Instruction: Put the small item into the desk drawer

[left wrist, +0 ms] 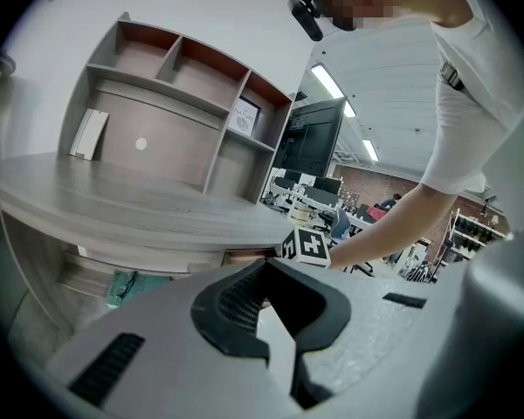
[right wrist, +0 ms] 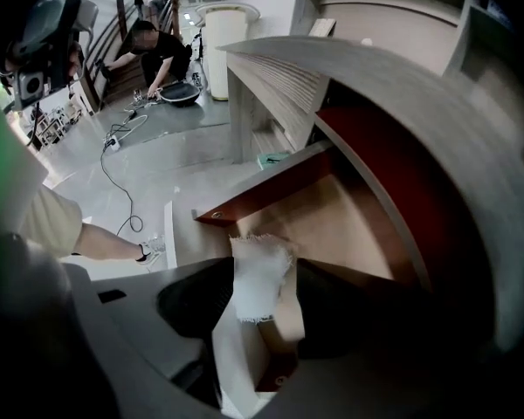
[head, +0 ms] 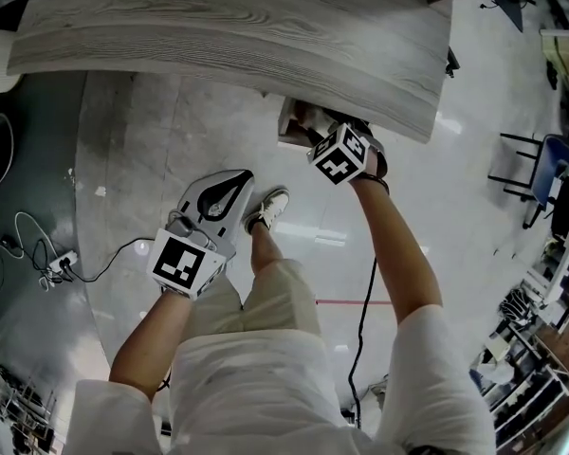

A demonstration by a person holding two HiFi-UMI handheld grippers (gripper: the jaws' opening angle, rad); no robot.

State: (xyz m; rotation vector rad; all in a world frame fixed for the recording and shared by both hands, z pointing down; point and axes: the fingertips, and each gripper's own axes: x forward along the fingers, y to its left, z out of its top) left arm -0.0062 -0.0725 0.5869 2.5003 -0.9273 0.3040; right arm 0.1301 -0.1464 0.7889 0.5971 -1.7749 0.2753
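A small white frayed cloth patch (right wrist: pixel 260 278) hangs between the jaws of my right gripper (right wrist: pixel 266 269), over the open desk drawer (right wrist: pixel 349 225), whose inside is bare brown wood. The jaws stand wide. The patch lies against the left finger, with a gap to the right one. In the head view the right gripper's marker cube (head: pixel 341 154) sits at the drawer (head: pixel 292 126) under the desk edge, and its jaws are hidden there. My left gripper (head: pixel 235 176) is held low over the floor, away from the desk, with its tips (left wrist: pixel 266 264) together and nothing in them.
The grey wooden desktop (head: pixel 228 27) overhangs the drawer. A shelf unit (left wrist: pixel 183 103) stands on the desk. A power strip and cables (head: pixel 62 263) lie on the floor at the left. Chairs (head: pixel 541 173) stand at the right. The person's shoe (head: pixel 267 207) is below the drawer.
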